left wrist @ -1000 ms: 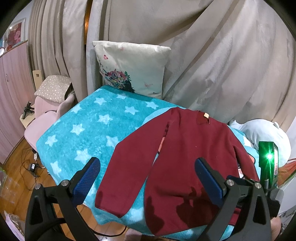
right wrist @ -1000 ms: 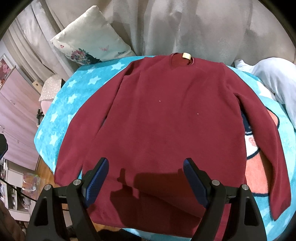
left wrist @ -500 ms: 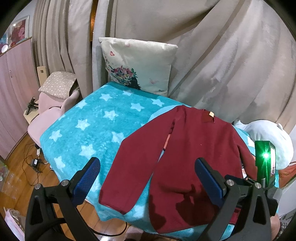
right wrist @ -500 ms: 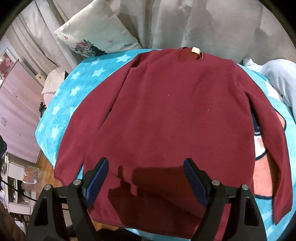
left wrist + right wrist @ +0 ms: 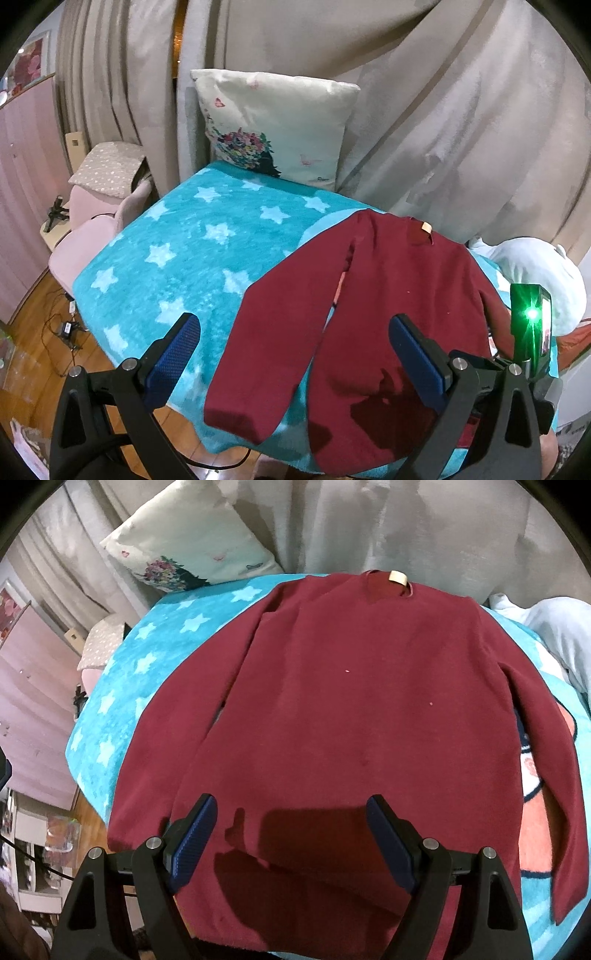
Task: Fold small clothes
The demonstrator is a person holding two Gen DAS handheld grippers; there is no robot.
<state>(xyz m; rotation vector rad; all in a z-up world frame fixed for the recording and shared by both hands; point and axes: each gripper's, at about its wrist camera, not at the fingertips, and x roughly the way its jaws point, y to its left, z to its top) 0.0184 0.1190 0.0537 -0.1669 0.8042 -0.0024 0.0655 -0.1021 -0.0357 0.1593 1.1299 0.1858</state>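
A star-patterned turquoise blanket (image 5: 192,258) is seen covering the bed. On it a maroon sweater (image 5: 362,709) is laid flat and unfolded, collar far, hem near, long axis running away from the grippers. The right gripper (image 5: 291,834) is held wide above the hem and judged nearer. The left gripper (image 5: 295,354), likewise wide and empty, is positioned over the left sleeve (image 5: 280,332).
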